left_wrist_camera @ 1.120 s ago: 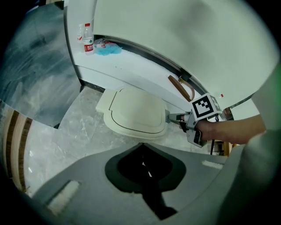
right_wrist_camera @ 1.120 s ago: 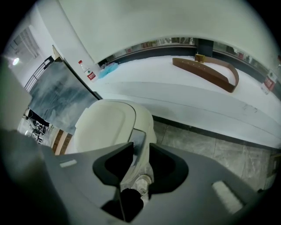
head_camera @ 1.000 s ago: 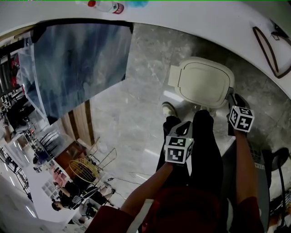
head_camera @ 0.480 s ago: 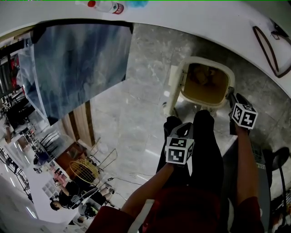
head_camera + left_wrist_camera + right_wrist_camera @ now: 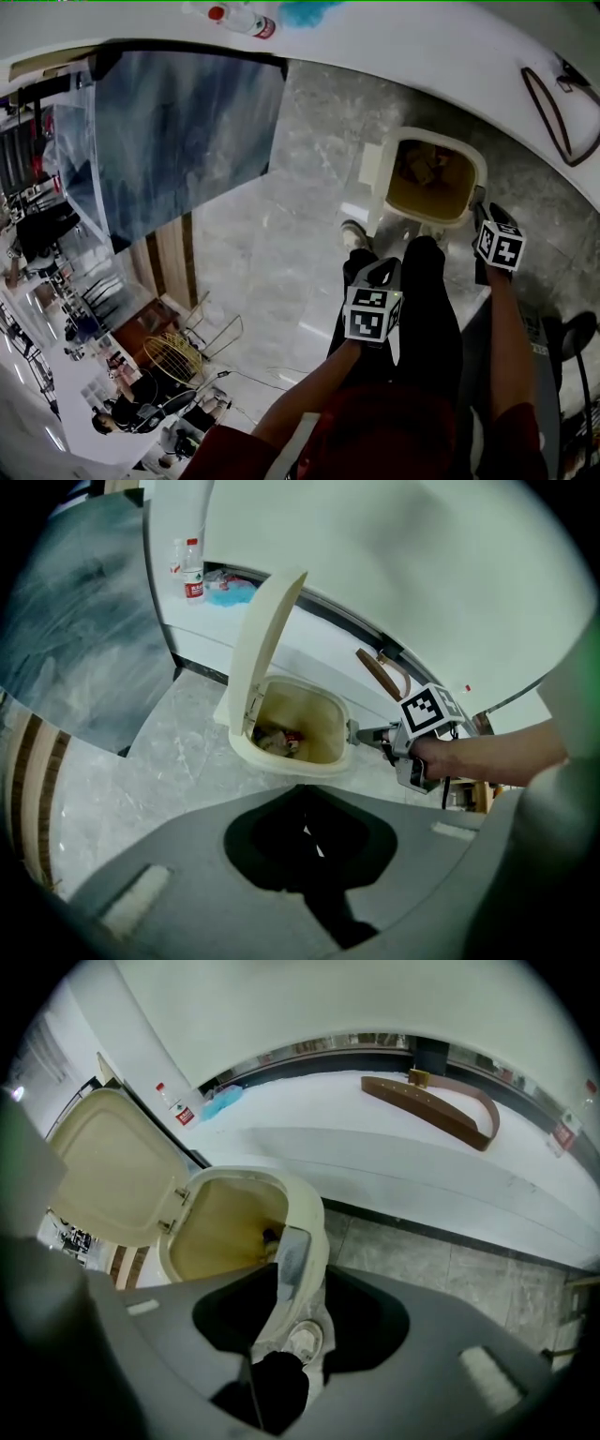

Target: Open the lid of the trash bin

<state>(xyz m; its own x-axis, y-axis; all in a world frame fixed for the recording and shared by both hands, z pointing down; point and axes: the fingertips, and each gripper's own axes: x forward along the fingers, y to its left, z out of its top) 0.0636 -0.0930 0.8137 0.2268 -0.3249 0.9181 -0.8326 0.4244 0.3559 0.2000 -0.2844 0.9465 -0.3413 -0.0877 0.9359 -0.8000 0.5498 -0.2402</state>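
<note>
Now the person is standing right over the trash bin [image 5: 289, 763], which is sitting on the grey marble floor [image 5: 281, 234] close against the curved white counter [image 5: 422, 56]. Well to the left of the bin, a water bottle [image 5: 242, 19] with a red cap is sitting on that counter, and a crumpled blue thing [image 5: 305, 11] is lying just beside it on the side nearer the bin. At the bin's left front corner a light shoe [image 5: 352, 232] is resting on the floor, close to the base. The lid [image 5: 372, 174] is standing open, hinged up on the bin's left side and tilting a little away from the opening, so the yellowish inside is showing with some rubbish [image 5: 277, 742] lying at the bottom. In front of the bin, above the dark trouser legs [image 5: 422, 309], the left gripper [image 5: 379, 269] is hanging apart from it and pointing toward it; its jaws are pressing together with nothing between them. On the bin's right, the right gripper [image 5: 358, 731] is reaching in with its tip at the rim; its jaws are standing a narrow way apart, and the bin's wall is showing in the gap, though I cannot tell whether they are touching it. Farther right of the bin, a brown belt [image 5: 427, 1115] is lying looped on the counter.
</note>
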